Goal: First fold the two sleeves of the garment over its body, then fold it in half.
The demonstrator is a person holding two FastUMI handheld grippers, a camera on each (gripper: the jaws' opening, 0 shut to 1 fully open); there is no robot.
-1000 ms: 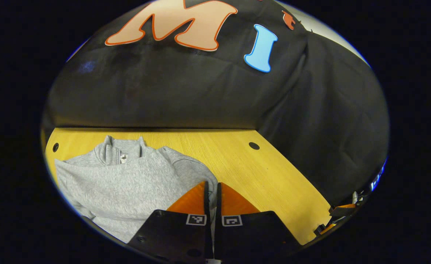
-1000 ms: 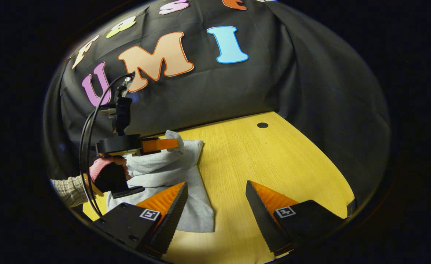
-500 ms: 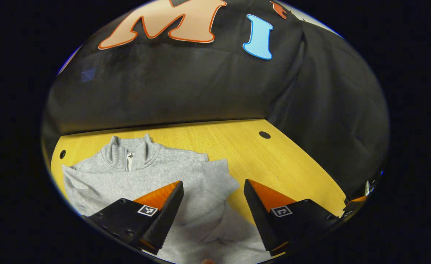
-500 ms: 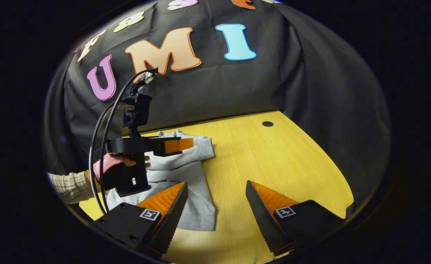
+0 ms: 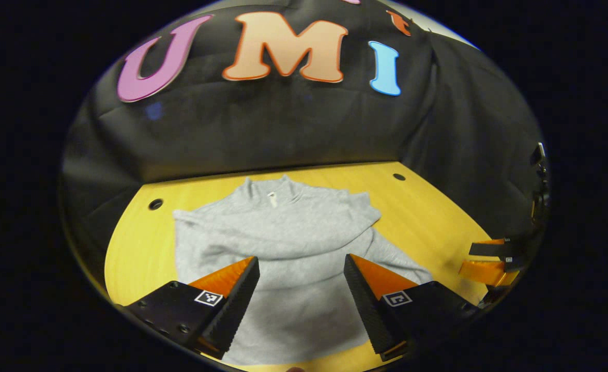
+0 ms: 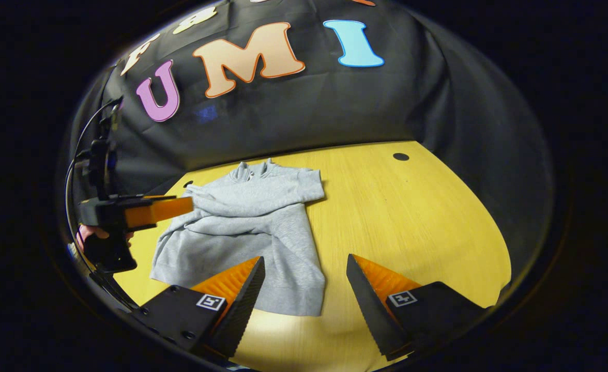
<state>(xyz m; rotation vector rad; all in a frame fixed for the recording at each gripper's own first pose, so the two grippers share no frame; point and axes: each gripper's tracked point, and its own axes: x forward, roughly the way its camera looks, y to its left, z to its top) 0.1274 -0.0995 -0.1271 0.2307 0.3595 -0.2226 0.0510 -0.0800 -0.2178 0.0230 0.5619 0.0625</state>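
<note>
The garment (image 5: 293, 243) lies flat on the table (image 6: 412, 206), collar toward the booth wall and hem toward the person, so its long axis runs collar to hem. Both sleeves appear folded across the body, so the halving fold seems next. The left gripper (image 5: 301, 268) hovers over the lower body with its jaws wide apart and holding nothing; the hem lies just under and toward the person from it. The right gripper (image 6: 304, 268), also gaping and empty, sits off the garment's right hem corner, its left finger over the cloth and its right finger over bare table. The left gripper looks nearer the hem's middle, the right nearer that corner.
</note>
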